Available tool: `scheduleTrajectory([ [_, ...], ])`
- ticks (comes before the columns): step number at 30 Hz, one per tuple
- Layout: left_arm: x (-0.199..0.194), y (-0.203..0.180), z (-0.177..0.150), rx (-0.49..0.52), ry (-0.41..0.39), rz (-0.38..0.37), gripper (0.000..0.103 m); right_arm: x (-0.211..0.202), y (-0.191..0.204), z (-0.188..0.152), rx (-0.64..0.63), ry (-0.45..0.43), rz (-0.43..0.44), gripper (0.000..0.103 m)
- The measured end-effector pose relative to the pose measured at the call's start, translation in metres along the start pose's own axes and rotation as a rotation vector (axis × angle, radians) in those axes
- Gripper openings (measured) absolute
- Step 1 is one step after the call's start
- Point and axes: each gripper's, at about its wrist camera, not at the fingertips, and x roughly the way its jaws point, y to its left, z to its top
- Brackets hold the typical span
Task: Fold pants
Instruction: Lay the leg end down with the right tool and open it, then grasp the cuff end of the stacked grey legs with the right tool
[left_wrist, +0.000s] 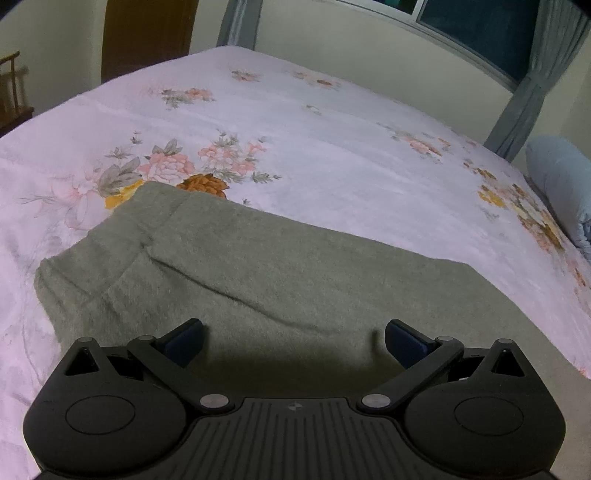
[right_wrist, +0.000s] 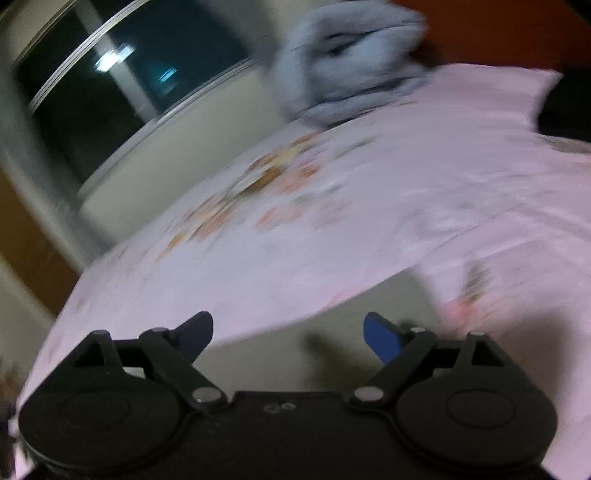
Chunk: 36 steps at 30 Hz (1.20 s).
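Green pants (left_wrist: 258, 273) beneath left hand-held gripper (left_wrist: 293, 341), both hand-held grippers gaping, empty

One pair of grey-green fleecy pants (left_wrist: 229, 273) lies on one bed with a pale pink floral sheet (left_wrist: 332, 155). One light blue bundled blanket or pillow (left_wrist: 557, 184) sits at the bed's edge. There is one dark window with a metal frame (left_wrist: 476, 26), and two grey-blue curtain panels (left_wrist: 532, 88) hang by it, one on each side. One brown wooden door (left_wrist: 147, 33) stands in the far wall. Two black two-finger grippers show, one left gripper (left_wrist: 293, 341) and one right gripper (right_wrist: 288, 334), each with two blue-padded fingers spread apart.
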Motion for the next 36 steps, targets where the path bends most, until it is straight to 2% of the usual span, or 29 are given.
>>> scheduleTrajectory([
  [1,-0.003,-0.003,-0.002,0.024,-0.019,0.006,0.103,0.002,0.007,-0.011,-0.018,0.035,0.034,0.088],
  [2,-0.006,-0.005,-0.004,0.055,-0.028,0.004,0.103,0.008,0.015,-0.023,-0.068,0.066,0.017,0.088],
  [3,-0.007,-0.005,-0.006,0.077,-0.028,0.014,0.103,0.012,0.02,-0.032,-0.126,0.095,-0.037,0.09],
  [4,-0.008,-0.003,-0.008,0.097,-0.026,0.042,0.103,0.018,0.022,-0.036,-0.192,0.123,-0.134,0.09],
  [5,-0.008,0.002,-0.01,0.111,-0.017,0.069,0.103,0.02,0.021,-0.041,-0.248,0.122,-0.261,0.09],
  [6,-0.008,0.008,-0.011,0.123,-0.001,0.092,0.103,0.016,0.018,-0.042,-0.265,0.101,-0.341,0.091],
  [7,-0.008,0.017,-0.012,0.127,0.023,0.121,0.103,0.008,0.01,-0.042,-0.249,0.083,-0.374,0.091],
  [8,-0.012,0.026,-0.012,0.121,0.028,0.106,0.103,0.001,0.006,-0.041,-0.236,0.079,-0.388,0.089],
  [10,-0.032,0.031,-0.014,0.085,-0.038,0.076,0.103,-0.017,0.014,-0.039,-0.248,0.051,-0.388,0.091],
  [11,-0.041,0.025,-0.013,0.089,-0.07,0.075,0.103,-0.031,0.022,-0.039,-0.266,-0.006,-0.386,0.098],
  [12,-0.048,0.015,-0.014,0.101,-0.087,0.052,0.103,-0.041,0.028,-0.039,-0.267,-0.051,-0.375,0.097],
  [15,-0.054,-0.035,-0.027,0.159,-0.092,-0.082,0.103,-0.056,0.034,-0.038,-0.216,-0.118,-0.349,0.097],
  [18,-0.035,-0.073,-0.046,0.232,-0.033,-0.091,0.103,-0.047,0.042,-0.044,-0.224,-0.143,-0.323,0.097],
  [20,-0.012,-0.08,-0.061,0.297,0.051,-0.029,0.103,-0.031,0.034,-0.045,-0.208,-0.092,-0.34,0.097],
  [21,-0.009,-0.08,-0.065,0.314,0.064,-0.009,0.103,-0.025,0.023,-0.04,-0.149,-0.048,-0.353,0.097],
  [22,-0.015,-0.076,-0.067,0.316,0.038,-0.026,0.103,-0.032,0.008,-0.04,-0.05,-0.025,-0.351,0.097],
  [25,-0.032,-0.057,-0.064,0.248,0.023,-0.08,0.103,-0.073,-0.038,-0.047,0.276,-0.116,-0.209,0.097],
  [27,-0.037,-0.05,-0.063,0.227,0.017,-0.098,0.103,-0.085,-0.067,-0.057,0.438,-0.122,-0.177,0.097],
  [32,-0.026,-0.048,-0.059,0.233,0.03,-0.068,0.103,-0.084,-0.105,-0.071,0.654,-0.222,-0.017,0.097],
  [36,-0.022,-0.057,-0.063,0.224,0.033,-0.058,0.103,-0.074,-0.117,-0.07,0.733,-0.239,-0.03,0.088],
])
